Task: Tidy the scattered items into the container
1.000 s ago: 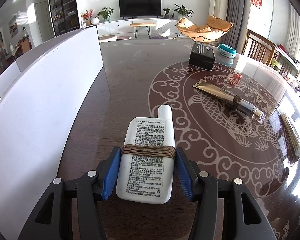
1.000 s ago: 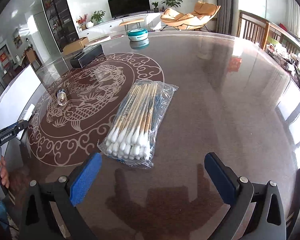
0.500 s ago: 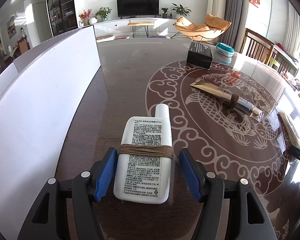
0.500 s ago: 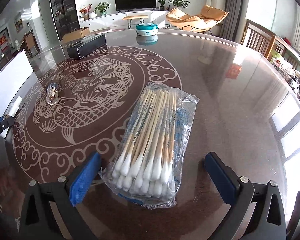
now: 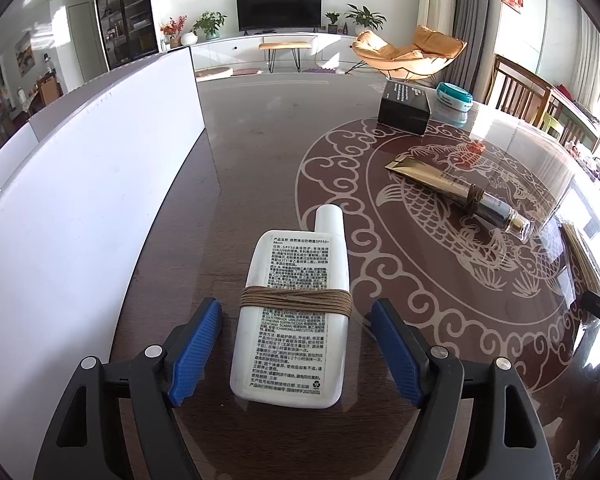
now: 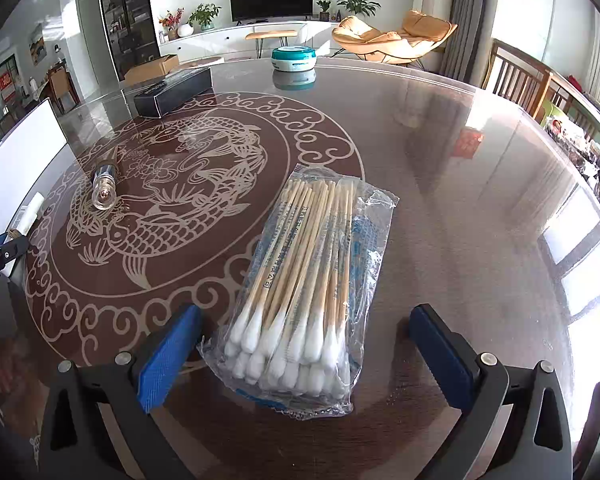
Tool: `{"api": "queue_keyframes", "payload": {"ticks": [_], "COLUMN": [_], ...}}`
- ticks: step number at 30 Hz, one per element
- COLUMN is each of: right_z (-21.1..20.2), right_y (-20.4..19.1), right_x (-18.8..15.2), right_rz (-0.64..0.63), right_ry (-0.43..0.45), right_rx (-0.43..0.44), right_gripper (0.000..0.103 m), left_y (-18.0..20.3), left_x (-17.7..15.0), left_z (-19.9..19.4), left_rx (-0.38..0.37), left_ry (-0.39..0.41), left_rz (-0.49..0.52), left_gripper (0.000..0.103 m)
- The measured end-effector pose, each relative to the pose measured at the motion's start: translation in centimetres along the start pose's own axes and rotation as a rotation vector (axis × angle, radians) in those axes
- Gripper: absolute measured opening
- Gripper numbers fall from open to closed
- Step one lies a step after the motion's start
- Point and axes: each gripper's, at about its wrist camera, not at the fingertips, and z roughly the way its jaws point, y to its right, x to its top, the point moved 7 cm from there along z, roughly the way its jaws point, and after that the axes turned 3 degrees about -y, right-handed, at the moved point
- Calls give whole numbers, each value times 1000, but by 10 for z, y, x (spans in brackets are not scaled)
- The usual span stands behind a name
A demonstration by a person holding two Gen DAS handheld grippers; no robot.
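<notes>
A white flat bottle with a brown cord band lies on the table between the blue pads of my left gripper. The pads stand apart from its sides; the gripper is open. A white container wall rises just to the left. My right gripper is open around the near end of a clear bag of cotton swabs, not touching it. A gold tube lies on the fish pattern; its cap end also shows in the right wrist view.
A black box and a teal round tin stand at the table's far side; both show in the right wrist view, box and tin. Wooden chairs line the right edge.
My left gripper has opened and let go of the white bottle, which now rests on the table. My right gripper has moved forward until its pads flank the swab bag.
</notes>
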Motion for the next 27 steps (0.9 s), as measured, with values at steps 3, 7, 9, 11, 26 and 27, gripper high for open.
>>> {"api": "queue_keyframes", "payload": {"ticks": [3,7,9,11,26,27], "right_z": [0,0,0,0,0,0], "right_y": [0,0,0,0,0,0], "right_x": [0,0,0,0,0,0], "right_rz": [0,0,0,0,0,0], "right_ry": [0,0,0,0,0,0], "right_rx": [0,0,0,0,0,0], "right_gripper": [103,103,103,103,103,103], "left_y": [0,1,2,3,0,0], "left_x": [0,0,1,1,0,0], "left_z": [1,3,5,7,10,10], "left_rx": [1,4,4,5,11,11], "left_ry": [-1,-11,-20,-28,-43,-43], "left_rz": [0,-5,-5,-6,-14,-14], "left_gripper": [80,87,93,98,103,103]}}
